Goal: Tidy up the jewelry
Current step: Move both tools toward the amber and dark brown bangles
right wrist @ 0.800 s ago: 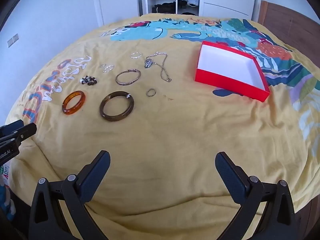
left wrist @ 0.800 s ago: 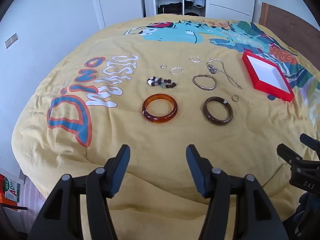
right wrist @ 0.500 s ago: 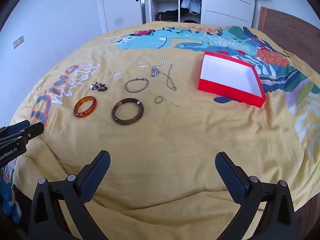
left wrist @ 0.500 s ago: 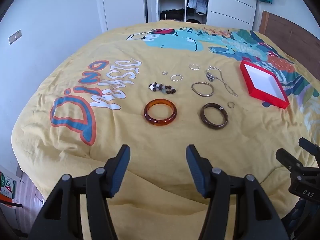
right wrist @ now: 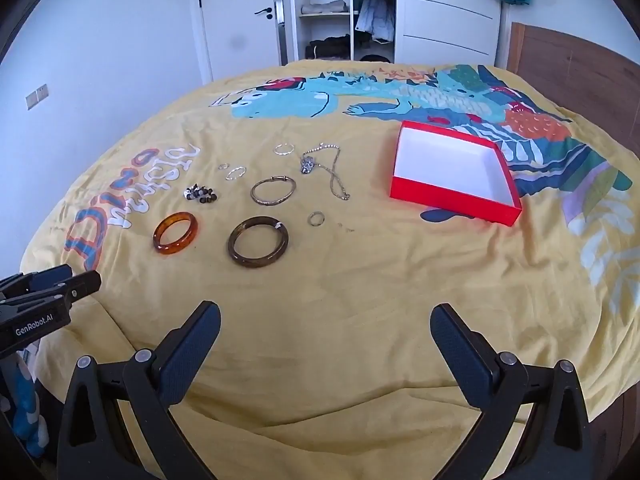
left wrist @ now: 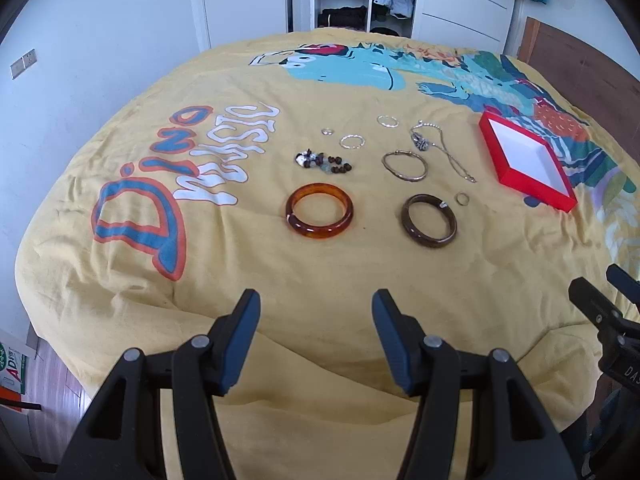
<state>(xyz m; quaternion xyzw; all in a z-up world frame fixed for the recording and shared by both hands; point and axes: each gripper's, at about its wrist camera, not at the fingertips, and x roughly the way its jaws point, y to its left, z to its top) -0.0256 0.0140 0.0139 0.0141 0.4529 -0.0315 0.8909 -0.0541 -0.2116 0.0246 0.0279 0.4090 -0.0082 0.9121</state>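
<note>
My left gripper (left wrist: 316, 312) and right gripper (right wrist: 326, 328) both gape empty | 12 o'clock: amber bangle (left wrist: 319, 213), brown bangle (left wrist: 429, 221), two thick bangles | beyond: thin gold bangle (left wrist: 405, 165), one chain necklace (left wrist: 444, 148) | 1 o'clock: one red box (left wrist: 532, 194).

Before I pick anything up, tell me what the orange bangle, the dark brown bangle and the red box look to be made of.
Orange bangle: translucent glossy amber, likely resin or plastic; light glows through it.
Dark brown bangle: opaque, mottled, polished; could be horn, stone or resin, unclear.
Red box: matte red walls, white inside, sharp folded corners; probably cardboard.
</note>
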